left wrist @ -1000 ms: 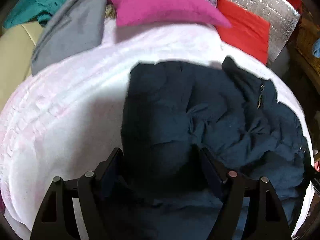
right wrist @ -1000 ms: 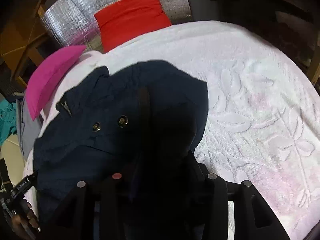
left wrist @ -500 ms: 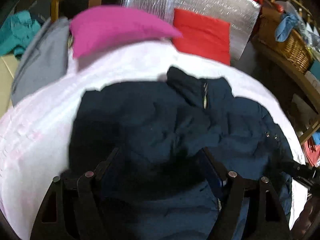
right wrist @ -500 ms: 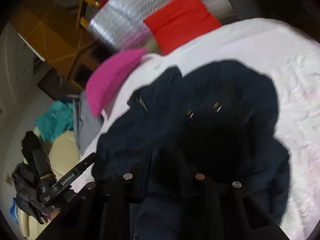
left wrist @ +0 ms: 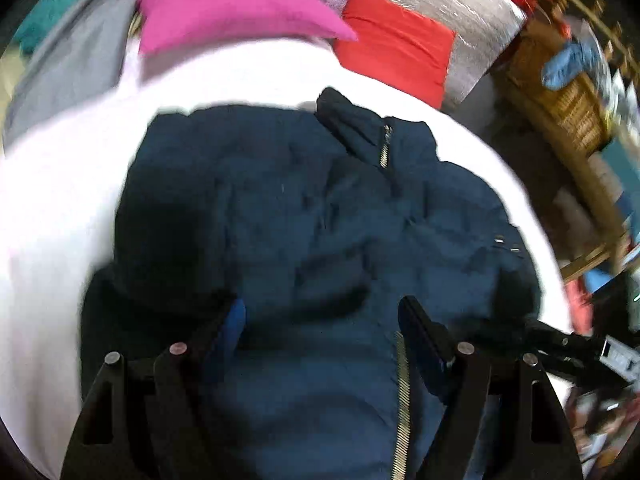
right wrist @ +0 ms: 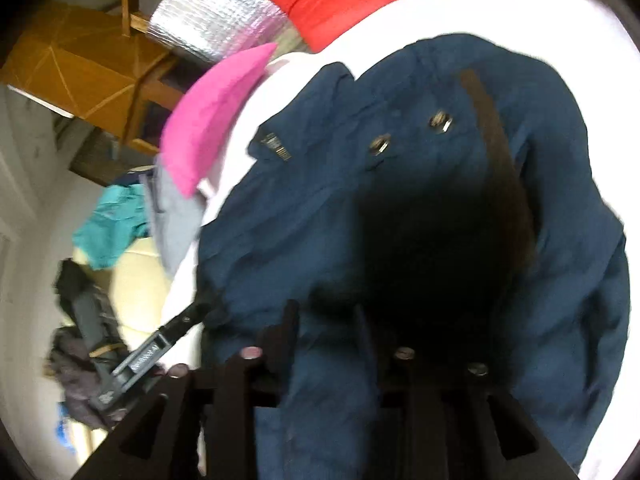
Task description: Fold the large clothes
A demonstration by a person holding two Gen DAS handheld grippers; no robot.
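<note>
Jacket now sits more centred on the bed vs a sec ago, collar up by the pillows. We've got the left gripper wide open over the hem; right gripper pinches hem fabric, ready for folding.

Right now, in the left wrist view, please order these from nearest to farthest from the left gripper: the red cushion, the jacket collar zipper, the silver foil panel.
1. jacket collar zipper, straight ahead of the left gripper.
2. red cushion, beyond the bed, ahead-right.
3. silver foil panel, behind the cushion.
</note>
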